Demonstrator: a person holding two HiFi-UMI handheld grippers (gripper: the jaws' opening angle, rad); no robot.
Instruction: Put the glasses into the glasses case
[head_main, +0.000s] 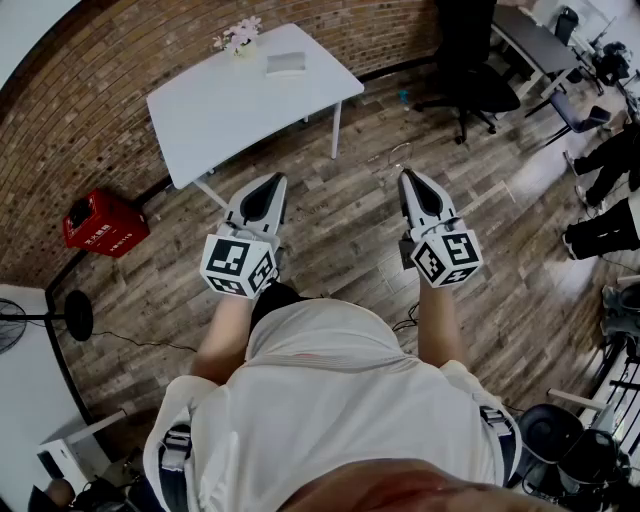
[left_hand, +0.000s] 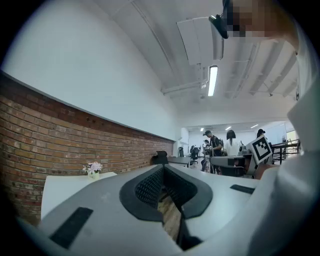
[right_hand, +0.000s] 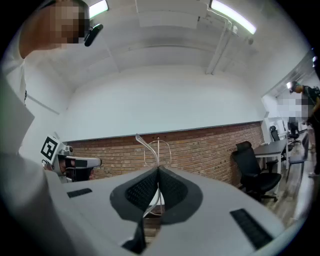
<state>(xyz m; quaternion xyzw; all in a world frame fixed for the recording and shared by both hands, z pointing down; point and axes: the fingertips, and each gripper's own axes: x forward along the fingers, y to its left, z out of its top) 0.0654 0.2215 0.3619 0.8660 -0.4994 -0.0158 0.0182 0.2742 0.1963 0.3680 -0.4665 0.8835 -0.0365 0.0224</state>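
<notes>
Thin wire-framed glasses (right_hand: 150, 147) stick up from the tips of my right gripper (right_hand: 158, 169), which is shut on them. In the head view the glasses (head_main: 398, 156) show faintly just beyond the right gripper (head_main: 408, 176), over the wooden floor. A grey glasses case (head_main: 286, 63) lies near the far edge of the white table (head_main: 230, 115) ahead; I cannot tell whether its lid is up or down. My left gripper (head_main: 273, 180) is held beside the right one, short of the table's near edge. Its jaws (left_hand: 163, 167) are shut with nothing between them.
A small vase of pink flowers (head_main: 240, 38) stands at the table's back edge by the brick wall. A red crate (head_main: 103, 222) sits on the floor at left, a fan (head_main: 60, 318) further left. A black office chair (head_main: 475, 85) and seated people's legs (head_main: 610, 160) are at right.
</notes>
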